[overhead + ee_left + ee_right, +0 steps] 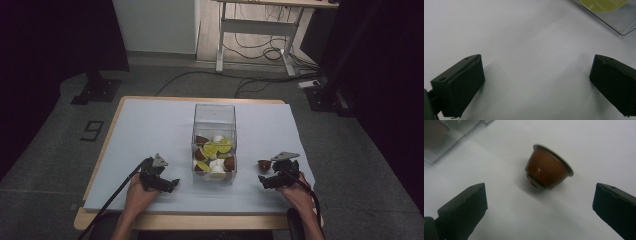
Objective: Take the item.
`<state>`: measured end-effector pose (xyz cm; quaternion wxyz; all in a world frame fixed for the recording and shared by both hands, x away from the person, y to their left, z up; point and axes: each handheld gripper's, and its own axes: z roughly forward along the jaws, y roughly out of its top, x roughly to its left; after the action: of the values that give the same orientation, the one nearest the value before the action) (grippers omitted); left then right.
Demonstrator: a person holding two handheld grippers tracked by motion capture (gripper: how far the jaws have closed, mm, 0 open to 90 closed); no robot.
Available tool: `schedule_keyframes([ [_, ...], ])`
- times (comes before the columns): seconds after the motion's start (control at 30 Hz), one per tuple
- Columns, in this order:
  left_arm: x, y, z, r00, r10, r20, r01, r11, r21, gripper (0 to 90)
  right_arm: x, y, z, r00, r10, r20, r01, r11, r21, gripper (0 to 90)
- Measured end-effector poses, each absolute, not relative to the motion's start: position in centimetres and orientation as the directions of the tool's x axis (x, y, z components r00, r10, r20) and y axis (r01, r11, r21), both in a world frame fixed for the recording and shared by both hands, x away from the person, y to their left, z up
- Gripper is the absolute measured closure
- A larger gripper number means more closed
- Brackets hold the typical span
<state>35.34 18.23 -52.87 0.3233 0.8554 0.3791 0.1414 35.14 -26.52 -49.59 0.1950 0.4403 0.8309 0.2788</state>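
Brown capsule lies tipped on its side on the white worktop, just right of the clear box and just ahead of the right tongs. In the right gripper view its long axis runs diagonally: narrow closed base points down-left toward the tongs, wide rimmed end points up-right, away from them. Rim edge and side wall both touch the sheet. Right tongs: jaws wide apart, nothing between them, no contact with the capsule; it sits ahead of the gap, roughly centred, slightly nearer the left jaw in that view. Left tongs: jaws also spread wide, holding nothing, low over bare worktop just left of the box; a corner of the box with a yellow-green capsule lid shows at the top right of the left gripper view. Box stands upright at mid-worktop, holding a mix of brown, white and yellow-green capsules. Each hand grips its tongs near the worktop's front edge.
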Motion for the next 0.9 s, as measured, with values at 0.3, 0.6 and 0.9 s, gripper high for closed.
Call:
schedule_keyframes([
  [0.3, 35.3, 18.2, -52.9, 0.673, 0.74, -0.004, 0.557, -0.504, 0.66, 0.0, 35.4, -26.8, -51.1, -0.536, 0.843, -0.048, 0.657, 0.451, 0.604, 0.0],
  [0.6, 35.3, 18.2, -52.9, 0.673, 0.74, -0.003, 0.557, -0.504, 0.66, 0.0, 35.8, -26.9, -52.2, -0.541, 0.841, -0.015, 0.69, 0.454, 0.564, 0.0],
  [0.9, 35.3, 18.2, -52.9, 0.673, 0.74, -0.002, 0.557, -0.505, 0.66, 0.0, 35.7, -27.1, -52.4, -0.539, 0.843, -0.003, 0.685, 0.44, 0.581, 0.0],
])
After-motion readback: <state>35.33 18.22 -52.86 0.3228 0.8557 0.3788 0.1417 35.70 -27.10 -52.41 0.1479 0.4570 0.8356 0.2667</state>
